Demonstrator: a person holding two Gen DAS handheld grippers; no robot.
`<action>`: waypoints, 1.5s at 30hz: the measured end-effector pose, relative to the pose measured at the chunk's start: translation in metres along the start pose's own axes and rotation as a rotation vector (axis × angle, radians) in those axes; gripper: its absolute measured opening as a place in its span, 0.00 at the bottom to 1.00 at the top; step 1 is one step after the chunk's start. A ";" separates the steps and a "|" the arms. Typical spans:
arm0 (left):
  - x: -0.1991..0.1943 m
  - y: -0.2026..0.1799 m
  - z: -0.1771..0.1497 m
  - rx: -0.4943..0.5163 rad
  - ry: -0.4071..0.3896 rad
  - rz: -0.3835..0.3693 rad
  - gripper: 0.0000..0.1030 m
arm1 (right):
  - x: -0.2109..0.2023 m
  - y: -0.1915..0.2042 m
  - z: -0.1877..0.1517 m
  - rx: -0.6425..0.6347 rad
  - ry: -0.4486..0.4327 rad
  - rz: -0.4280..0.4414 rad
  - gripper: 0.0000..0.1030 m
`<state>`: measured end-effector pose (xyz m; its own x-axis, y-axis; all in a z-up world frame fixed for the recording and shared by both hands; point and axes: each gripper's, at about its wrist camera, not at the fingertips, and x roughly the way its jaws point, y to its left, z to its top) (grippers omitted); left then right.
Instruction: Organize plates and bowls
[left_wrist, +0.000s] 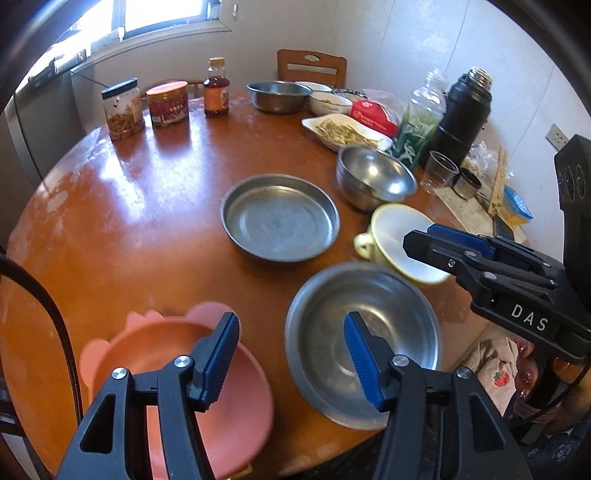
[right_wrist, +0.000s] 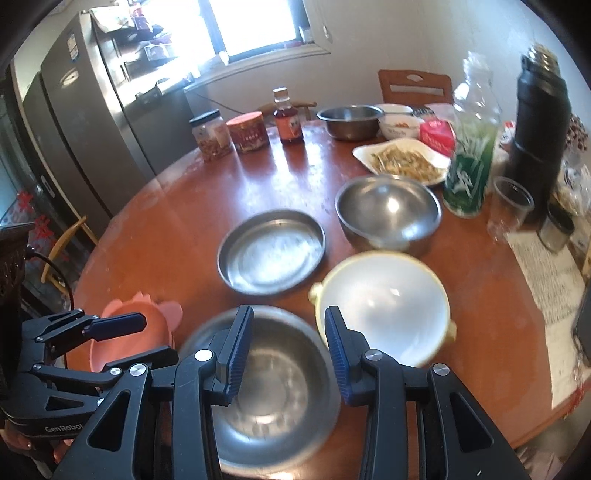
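My left gripper (left_wrist: 291, 354) hangs open above the near edge of the round wooden table (left_wrist: 147, 221), with nothing between its pads. Under its left finger sits a pink bowl (left_wrist: 166, 343), and under its right finger a wide steel bowl (left_wrist: 369, 314). My right gripper (right_wrist: 290, 347) is also open and empty over that steel bowl (right_wrist: 273, 391). Its right finger is beside the rim of a cream two-handled bowl (right_wrist: 388, 310). Further in stand a flat steel plate (left_wrist: 279, 218) and a deep steel bowl (left_wrist: 375, 177). The left wrist view shows the right gripper (left_wrist: 417, 234) in front of the cream bowl (left_wrist: 391, 229).
At the back stand two jars (left_wrist: 123, 110), a honey bottle (left_wrist: 216, 88), a steel basin (left_wrist: 279, 96) and small bowls. A dish of food (left_wrist: 345, 131), a green bottle (left_wrist: 417, 125), a black thermos (left_wrist: 461, 114) and cups crowd the right. A fridge (right_wrist: 85, 110) is at left.
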<state>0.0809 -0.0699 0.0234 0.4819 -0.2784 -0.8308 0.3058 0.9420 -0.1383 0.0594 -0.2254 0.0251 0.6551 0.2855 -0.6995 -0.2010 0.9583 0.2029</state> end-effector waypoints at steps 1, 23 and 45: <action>0.000 0.002 0.004 -0.001 -0.003 0.011 0.57 | 0.003 0.001 0.004 -0.003 -0.001 -0.001 0.41; 0.068 0.051 0.068 -0.107 0.054 0.110 0.57 | 0.093 -0.002 0.056 -0.047 0.099 -0.062 0.41; 0.121 0.062 0.072 -0.161 0.180 0.094 0.56 | 0.154 -0.015 0.064 -0.100 0.225 -0.152 0.16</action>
<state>0.2172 -0.0588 -0.0468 0.3434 -0.1640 -0.9248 0.1253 0.9838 -0.1279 0.2095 -0.1951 -0.0415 0.5074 0.1193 -0.8534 -0.1908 0.9813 0.0238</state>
